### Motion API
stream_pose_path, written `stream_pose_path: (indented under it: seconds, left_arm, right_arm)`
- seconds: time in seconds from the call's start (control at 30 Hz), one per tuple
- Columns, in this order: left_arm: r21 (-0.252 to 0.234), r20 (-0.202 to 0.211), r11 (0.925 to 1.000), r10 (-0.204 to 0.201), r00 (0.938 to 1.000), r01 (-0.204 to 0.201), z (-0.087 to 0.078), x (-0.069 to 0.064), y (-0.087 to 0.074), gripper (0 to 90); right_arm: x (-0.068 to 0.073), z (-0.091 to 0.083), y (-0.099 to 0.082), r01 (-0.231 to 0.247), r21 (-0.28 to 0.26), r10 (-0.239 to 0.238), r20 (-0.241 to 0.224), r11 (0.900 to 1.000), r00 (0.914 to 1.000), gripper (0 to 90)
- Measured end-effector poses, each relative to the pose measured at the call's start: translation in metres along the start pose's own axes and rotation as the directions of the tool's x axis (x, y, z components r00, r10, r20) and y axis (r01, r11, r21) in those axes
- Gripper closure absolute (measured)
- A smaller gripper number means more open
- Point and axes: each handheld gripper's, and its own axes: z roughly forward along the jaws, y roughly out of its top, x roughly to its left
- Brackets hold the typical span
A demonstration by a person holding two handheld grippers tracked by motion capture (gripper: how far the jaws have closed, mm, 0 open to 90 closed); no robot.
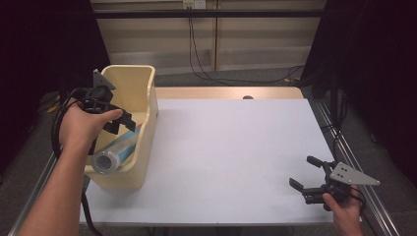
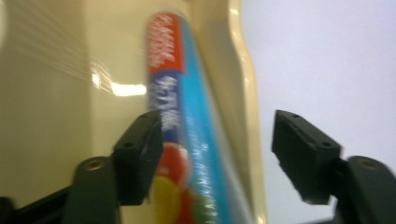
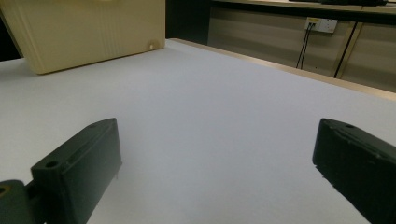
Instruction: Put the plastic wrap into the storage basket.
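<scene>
Roll (image 2: 187, 140) print motion-blurred in my left gripper view, lower end cropped; bin (image 1: 142, 98) wall hides its far end.

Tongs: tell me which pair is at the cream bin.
The left tongs: they hang over the cream bin, above the blue roll. The right tongs sit far off over the white table.

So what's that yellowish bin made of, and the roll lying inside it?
The cream bin looks like moulded plastic: smooth, slightly glossy walls with rounded edges and a light glare in the left gripper view. The roll seems wrapped in shiny printed plastic film, blue and red, around a hollow core, possibly cardboard; that part is hard to tell.
</scene>
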Motion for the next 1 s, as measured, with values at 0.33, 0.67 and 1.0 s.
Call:
stream_pose_path:
  seconds: [0.33, 0.67, 1.0]
  left_arm:
    - [-0.051, 0.039, 0.9949, 0.089, 0.9952, -0.087, -0.006, -0.034, 0.007, 23.7]
    - [-0.069, 0.097, 0.9807, 0.189, 0.9772, -0.183, 0.006, -0.069, 0.005, 19.2]
    - [-0.081, 0.139, 0.9661, 0.254, 0.9571, -0.245, 0.025, -0.091, 0.000, 15.5]
  right_arm:
    - [-0.001, -0.003, 0.000, -0.006, -0.003, 0.006, 0.010, 1.0000, 0.9999, 0.6]
    - [-0.001, -0.004, -0.001, -0.002, 0.000, 0.002, 0.004, 1.0000, 1.0000, 0.5]
    - [0.000, -0.002, 0.000, -0.001, 0.000, 0.001, -0.001, 1.0000, 1.0000, 0.6]
